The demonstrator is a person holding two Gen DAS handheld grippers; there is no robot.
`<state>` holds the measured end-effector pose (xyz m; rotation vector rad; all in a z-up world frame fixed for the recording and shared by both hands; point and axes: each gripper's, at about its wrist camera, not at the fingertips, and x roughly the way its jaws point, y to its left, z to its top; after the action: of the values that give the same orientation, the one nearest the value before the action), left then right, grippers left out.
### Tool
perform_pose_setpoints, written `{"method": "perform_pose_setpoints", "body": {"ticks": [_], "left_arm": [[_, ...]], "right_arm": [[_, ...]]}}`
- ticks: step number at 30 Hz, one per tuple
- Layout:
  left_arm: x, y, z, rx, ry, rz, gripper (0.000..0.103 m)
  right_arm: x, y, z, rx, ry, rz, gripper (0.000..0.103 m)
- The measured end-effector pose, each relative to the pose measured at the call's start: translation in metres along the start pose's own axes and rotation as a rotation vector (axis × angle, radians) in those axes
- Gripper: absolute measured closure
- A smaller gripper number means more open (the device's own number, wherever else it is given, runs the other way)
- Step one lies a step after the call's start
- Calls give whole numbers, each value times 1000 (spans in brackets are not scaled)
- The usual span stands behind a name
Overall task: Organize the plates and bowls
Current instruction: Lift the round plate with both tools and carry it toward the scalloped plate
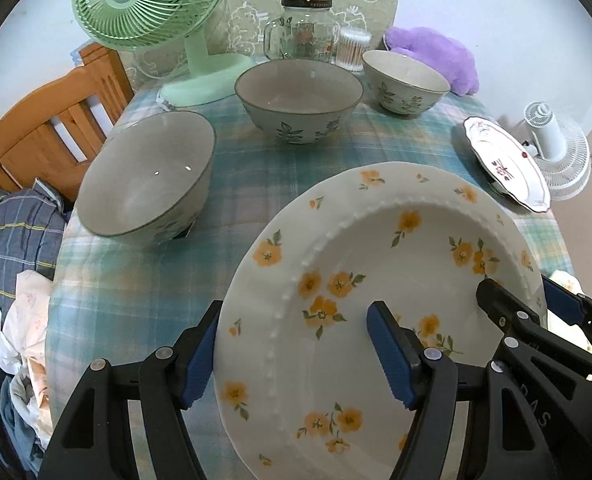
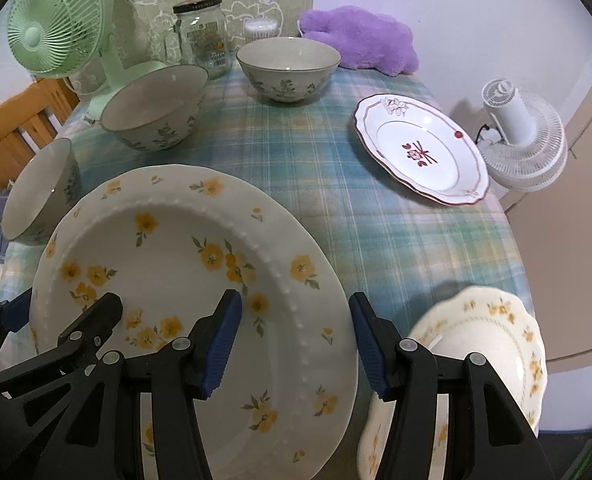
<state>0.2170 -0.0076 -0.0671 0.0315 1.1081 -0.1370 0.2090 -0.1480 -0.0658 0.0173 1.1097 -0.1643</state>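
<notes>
Yellow-flowered white plate (image 1: 359, 304), apparently tilted above the plaid tabletop (image 1: 256, 184), face up, rims clamped in both grippers' jaws.

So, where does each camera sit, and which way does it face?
Left wrist: on the left gripper, facing down over the yellow-flower plate toward three bowls; the right gripper shows too.
Right wrist: on the right gripper, facing the same plate and the red-motif plate; the left gripper shows.
Shared: plate, bowls, green fan.
</notes>
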Motion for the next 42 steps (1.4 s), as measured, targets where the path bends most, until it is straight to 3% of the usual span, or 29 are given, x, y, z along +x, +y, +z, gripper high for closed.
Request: {"method": "perform_pose_setpoints", "body": {"ticks": [9, 19, 28, 42], "left_arm": [[-26, 2, -26, 51, -2, -41, 32], [-47, -10, -47, 71, -23, -28, 32], [-61, -43, -51, 17, -46, -5, 31], [-58, -121, -45, -3, -46, -33, 30]], "right_arm": [[-35, 5, -30, 50, -6, -45, 44], [-56, -1, -54, 72, -23, -32, 45], [-69, -35, -57, 22, -29, -3, 45], [-70, -116, -53, 1, -27, -14, 45]]}}
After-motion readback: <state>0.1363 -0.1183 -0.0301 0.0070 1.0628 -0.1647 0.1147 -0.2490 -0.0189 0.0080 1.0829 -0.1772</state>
